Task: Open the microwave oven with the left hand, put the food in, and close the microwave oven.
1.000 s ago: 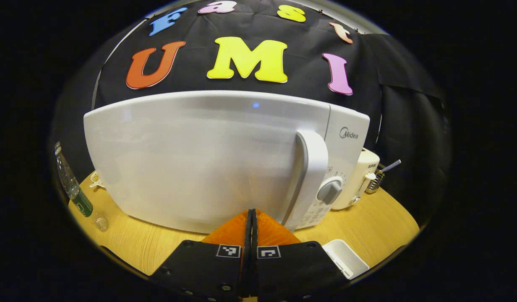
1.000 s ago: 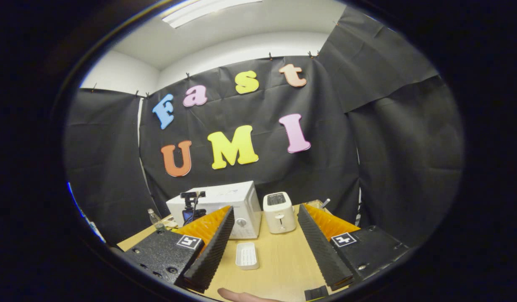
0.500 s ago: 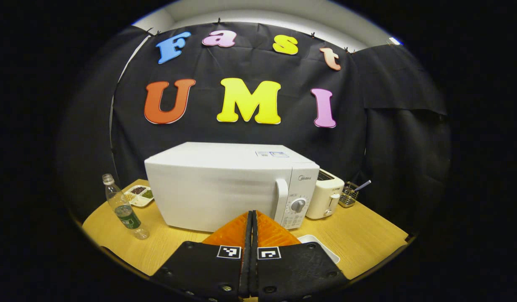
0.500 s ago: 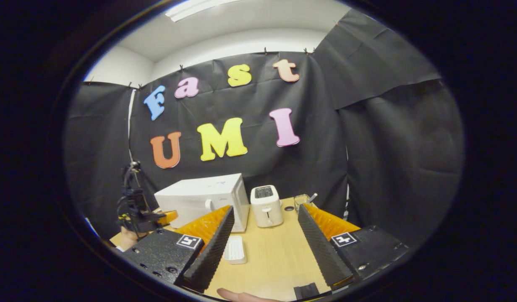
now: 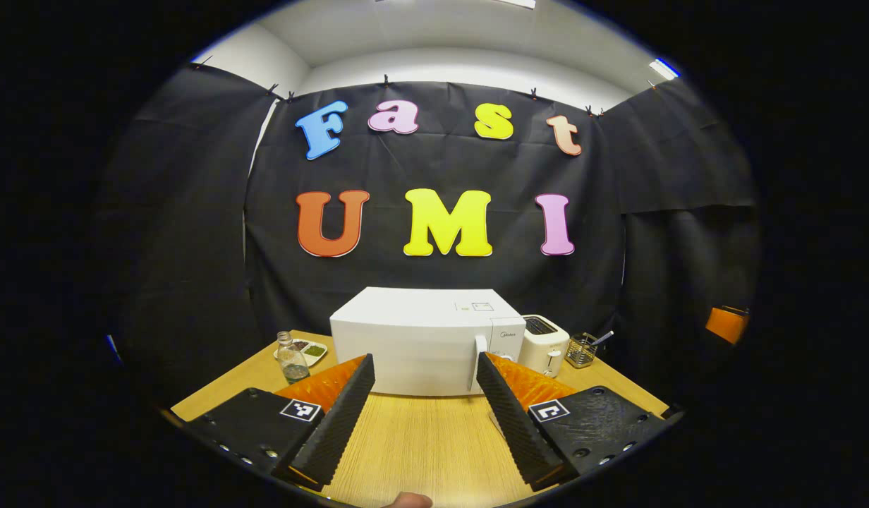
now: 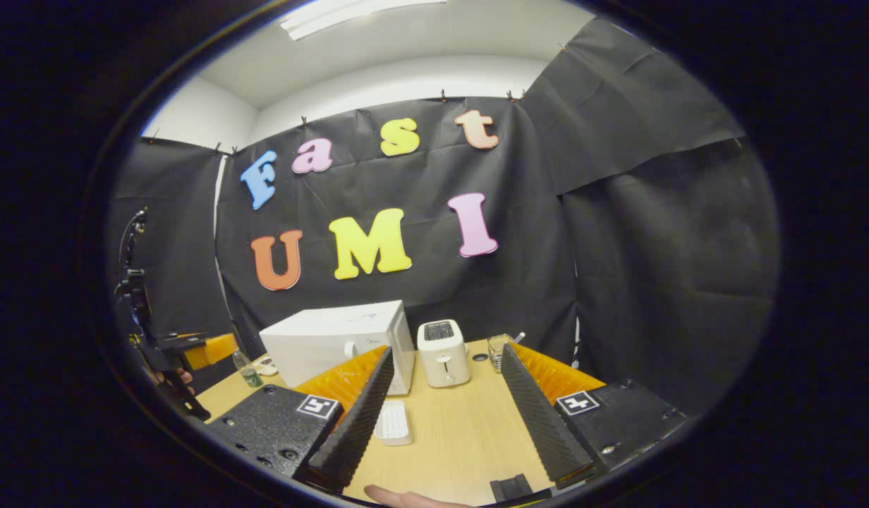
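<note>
Across the table (image 5: 420,451), the microwave (image 5: 424,342) sits shut, so your left gripper (image 5: 424,413) and right gripper (image 6: 445,416) hang wide open, empty, well back.

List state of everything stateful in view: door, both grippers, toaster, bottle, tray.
microwave: door shut
left gripper: open, holding nothing
right gripper: open, holding nothing
toaster: upright, slots look empty, lever position unclear
bottle: upright, capped
white tray: flat on the table, contents too unclear to tell
</note>
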### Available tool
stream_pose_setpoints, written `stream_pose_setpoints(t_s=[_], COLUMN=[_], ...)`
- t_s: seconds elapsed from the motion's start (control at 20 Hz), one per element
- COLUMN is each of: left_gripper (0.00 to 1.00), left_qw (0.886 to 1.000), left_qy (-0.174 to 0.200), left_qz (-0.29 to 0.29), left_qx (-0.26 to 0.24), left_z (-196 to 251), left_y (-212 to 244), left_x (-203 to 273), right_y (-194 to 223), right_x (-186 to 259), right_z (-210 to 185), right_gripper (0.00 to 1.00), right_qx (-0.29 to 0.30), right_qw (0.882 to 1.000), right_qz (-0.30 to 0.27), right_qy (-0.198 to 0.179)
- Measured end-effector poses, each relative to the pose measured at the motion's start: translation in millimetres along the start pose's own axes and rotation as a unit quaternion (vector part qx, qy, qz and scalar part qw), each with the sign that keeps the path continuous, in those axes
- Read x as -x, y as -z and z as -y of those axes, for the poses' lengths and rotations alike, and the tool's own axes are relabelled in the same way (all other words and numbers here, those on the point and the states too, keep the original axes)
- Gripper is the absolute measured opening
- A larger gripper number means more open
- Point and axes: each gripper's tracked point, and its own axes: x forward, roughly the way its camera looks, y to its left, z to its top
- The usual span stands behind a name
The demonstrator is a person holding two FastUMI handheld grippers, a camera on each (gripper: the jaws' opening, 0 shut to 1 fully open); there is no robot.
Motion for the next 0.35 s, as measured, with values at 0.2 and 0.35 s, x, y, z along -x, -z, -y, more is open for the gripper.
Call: stream_pose_setpoints(t_s=[0.2, 0.35], left_gripper=[0.92, 0.92], left_qw=[0.999, 0.998], left_qy=[-0.022, -0.034], left_qz=[0.016, 0.033], left_qx=[-0.020, -0.035], left_z=[-20, -26], left_y=[-8, -12], left_x=[37, 67], right_y=[-6, -13], right_x=[9, 21], right_z=[-14, -23], right_gripper=[0.85, 0.98], right_qx=[0.013, 0.014], right_qw=[1.000, 0.999], right_qz=[0.008, 0.020], right_qy=[-0.017, -0.026])
